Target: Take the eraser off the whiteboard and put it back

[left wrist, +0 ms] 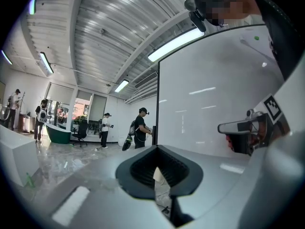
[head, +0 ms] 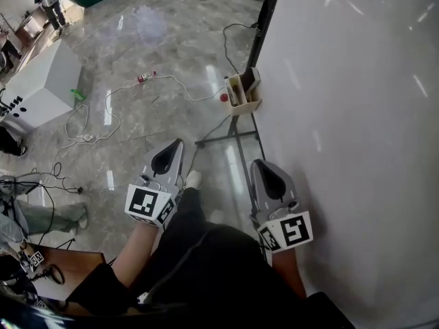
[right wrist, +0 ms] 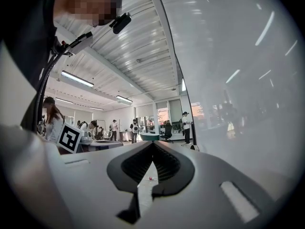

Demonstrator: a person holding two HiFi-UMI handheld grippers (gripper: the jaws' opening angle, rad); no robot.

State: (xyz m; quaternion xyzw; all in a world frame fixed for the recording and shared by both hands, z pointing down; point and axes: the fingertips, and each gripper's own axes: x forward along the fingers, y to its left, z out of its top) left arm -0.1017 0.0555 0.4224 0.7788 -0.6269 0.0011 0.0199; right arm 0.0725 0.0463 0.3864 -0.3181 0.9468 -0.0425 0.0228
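Observation:
The whiteboard [head: 357, 115] fills the right side of the head view, and its dark frame edge [head: 264, 26] runs up past a small wooden holder [head: 241, 94]. A dark block [head: 252, 81] stands in that holder; I cannot tell whether it is the eraser. My left gripper [head: 177, 144] hangs over the floor, left of the board's stand, shut and empty. My right gripper [head: 259, 164] sits close to the board's face, also shut with nothing in it. In the left gripper view the left gripper [left wrist: 160, 176] has its jaws together, and so does the right gripper [right wrist: 151, 170] in its own view.
White cables [head: 103, 118] and a power strip [head: 145, 77] lie on the glossy floor. A white cabinet [head: 41, 84] stands at the left, and a wooden table corner [head: 65, 266] at bottom left. The board's stand foot [head: 230, 139] crosses the floor between the grippers. People stand far off.

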